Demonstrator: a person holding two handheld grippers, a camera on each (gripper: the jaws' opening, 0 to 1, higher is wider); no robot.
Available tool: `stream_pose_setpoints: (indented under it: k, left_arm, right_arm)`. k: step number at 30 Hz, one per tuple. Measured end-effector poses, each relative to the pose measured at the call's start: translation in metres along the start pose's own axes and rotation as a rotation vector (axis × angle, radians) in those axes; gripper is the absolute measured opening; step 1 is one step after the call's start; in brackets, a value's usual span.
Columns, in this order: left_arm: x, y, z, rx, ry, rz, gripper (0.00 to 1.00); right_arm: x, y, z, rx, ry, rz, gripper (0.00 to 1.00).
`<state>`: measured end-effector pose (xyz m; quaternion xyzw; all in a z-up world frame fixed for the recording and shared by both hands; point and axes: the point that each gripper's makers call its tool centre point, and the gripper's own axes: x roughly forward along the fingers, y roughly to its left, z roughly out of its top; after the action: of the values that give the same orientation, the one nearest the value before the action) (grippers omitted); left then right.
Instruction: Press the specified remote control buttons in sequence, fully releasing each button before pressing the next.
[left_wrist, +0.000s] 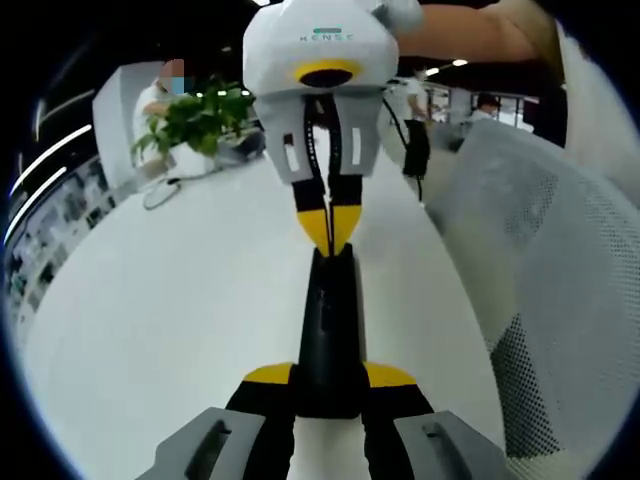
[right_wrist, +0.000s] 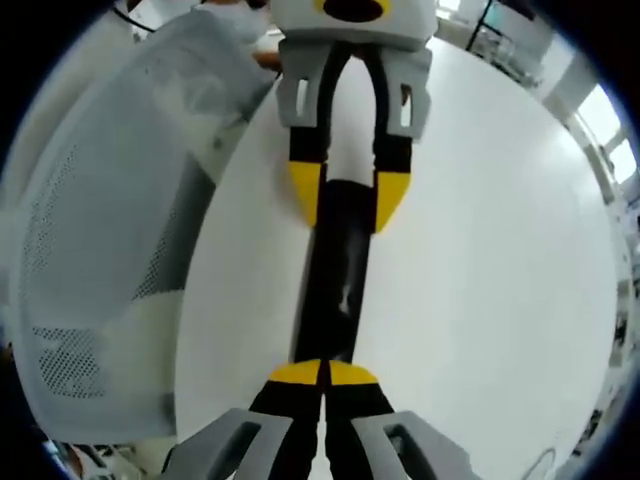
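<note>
A long black remote control lies lengthwise above the white table. My left gripper is shut on its near end, one yellow-tipped jaw on each side. My right gripper comes in from the far side with its yellow tips pressed together, touching the remote's far end from above. In the right gripper view the same remote runs up the middle. There my right gripper sits shut on top of its near end, and my left gripper clamps the remote's far part.
A white mesh chair back stands close to the table edge, also visible as the chair. A potted green plant and a cable sit at the far side of the table. People stand beyond.
</note>
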<state>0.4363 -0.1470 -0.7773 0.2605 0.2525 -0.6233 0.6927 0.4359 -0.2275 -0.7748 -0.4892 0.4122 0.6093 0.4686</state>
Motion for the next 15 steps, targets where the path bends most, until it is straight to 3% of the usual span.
stream_pose_setpoints:
  k: [15]
  left_arm:
    - [-0.0007, -0.0011, 0.0003, 0.001, 0.002, 0.004, 0.23]
  right_arm:
    - [0.0008, -0.0004, 0.0001, 0.011, 0.001, 0.001, 0.0]
